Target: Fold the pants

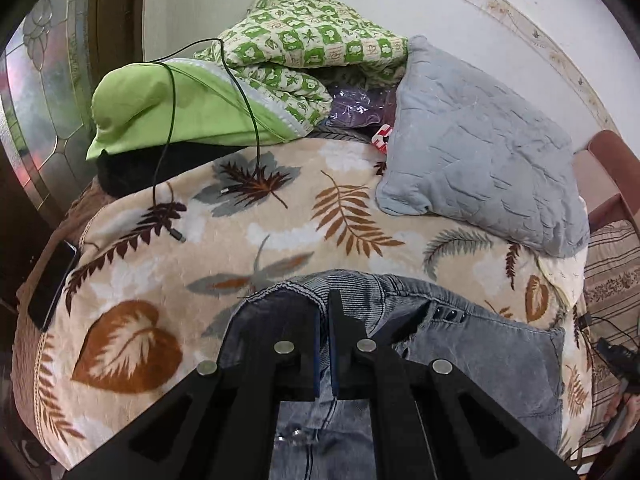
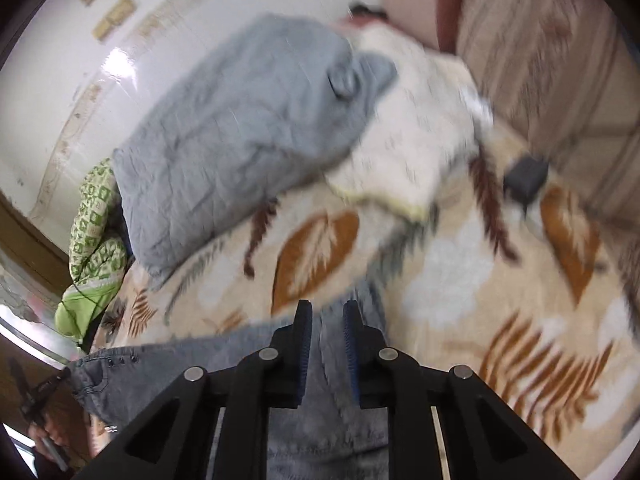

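- Grey denim pants (image 1: 460, 344) spread over a leaf-print blanket (image 1: 168, 280) on a bed, waistband edge lifted at the near side of both wrist views.
- Left gripper (image 1: 325, 320) clenched on a fold of the waistband, fingers almost touching with only thin cloth between.
- Right gripper (image 2: 324, 320) clamped on a thicker bunch of the same denim, a narrow gap left between the blue pads (image 2: 304, 344); view blurred, so exact depth of the bite hard to judge.
- Long axis of the pants judged to run from the waistband toward the person, legs trailing down out of frame; row of dark studs (image 1: 450, 314) marking the upper edge, stretched sideways between the two grips.
- Likely trouble: shallow bite on the left, thin cloth liable to slip out under the weight of the hanging legs.
- Uneven lift between the two sides apt to skew the fold line and leave one leg twisted.
- Grey pillow (image 1: 480, 152) near the far edge of the denim, open to being snagged or pushed by a forward swing.
- Black cable (image 1: 172, 120) and phone (image 1: 52, 284) well apart on the left, small risk only.
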`<state>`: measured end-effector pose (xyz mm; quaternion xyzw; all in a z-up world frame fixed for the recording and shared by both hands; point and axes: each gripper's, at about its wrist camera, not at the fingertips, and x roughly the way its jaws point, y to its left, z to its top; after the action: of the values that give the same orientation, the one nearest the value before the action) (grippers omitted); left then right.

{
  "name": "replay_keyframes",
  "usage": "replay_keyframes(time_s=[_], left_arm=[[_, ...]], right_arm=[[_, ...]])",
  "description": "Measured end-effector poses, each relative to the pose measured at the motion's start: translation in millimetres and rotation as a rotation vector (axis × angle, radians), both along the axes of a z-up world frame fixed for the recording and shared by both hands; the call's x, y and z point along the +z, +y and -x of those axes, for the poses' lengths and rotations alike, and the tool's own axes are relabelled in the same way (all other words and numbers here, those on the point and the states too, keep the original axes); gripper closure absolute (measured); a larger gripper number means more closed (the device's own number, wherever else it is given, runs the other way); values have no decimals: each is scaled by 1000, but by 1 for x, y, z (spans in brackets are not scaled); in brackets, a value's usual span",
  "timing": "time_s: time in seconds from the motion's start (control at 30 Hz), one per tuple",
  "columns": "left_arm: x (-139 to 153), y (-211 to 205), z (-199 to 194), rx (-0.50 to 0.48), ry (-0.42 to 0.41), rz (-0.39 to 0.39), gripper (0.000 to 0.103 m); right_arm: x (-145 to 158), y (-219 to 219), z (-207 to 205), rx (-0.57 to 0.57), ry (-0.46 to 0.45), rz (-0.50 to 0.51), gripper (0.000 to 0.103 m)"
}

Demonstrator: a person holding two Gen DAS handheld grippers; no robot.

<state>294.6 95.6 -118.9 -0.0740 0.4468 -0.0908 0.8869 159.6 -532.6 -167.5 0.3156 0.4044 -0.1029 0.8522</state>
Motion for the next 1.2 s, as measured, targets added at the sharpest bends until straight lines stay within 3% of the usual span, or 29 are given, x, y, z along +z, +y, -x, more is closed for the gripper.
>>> replay_keyframes(time_s=[0.03, 0.07, 0.17, 0.27, 0.5, 0.77, 0.83, 0.9, 0.97, 1.2], left_arm=[[3, 0, 7, -7, -10, 4, 100], [7, 0, 14, -14, -22, 8, 100], [20, -3, 39, -37, -62, 26, 100], [27, -7, 60, -53, -95, 30, 100], [37, -12, 81, -61, -137, 36, 100], [41, -12, 86, -41, -150, 51, 100], [43, -13, 90, -39, -154, 51, 100], [45, -11, 94, -30, -156, 56, 100], [47, -6, 99, -17, -156, 73, 100], [45, 19, 136, 26, -150, 123, 100]], right_arm=[[-4, 2, 2, 4, -2, -10, 79], [-9, 4, 5, 10, -3, -11, 69], [-15, 8, 12, -2, -37, -11, 31], [-21, 7, 13, -5, -63, -32, 28], [-46, -13, -32, 21, 30, -70, 28], [-105, -29, -102, 37, 252, -45, 28], [-120, -30, -111, 51, 283, -66, 29], [-122, -25, -114, 52, 287, -26, 66], [-108, -20, -110, 67, 206, -10, 84], [-13, -3, -55, 84, -96, 14, 87]])
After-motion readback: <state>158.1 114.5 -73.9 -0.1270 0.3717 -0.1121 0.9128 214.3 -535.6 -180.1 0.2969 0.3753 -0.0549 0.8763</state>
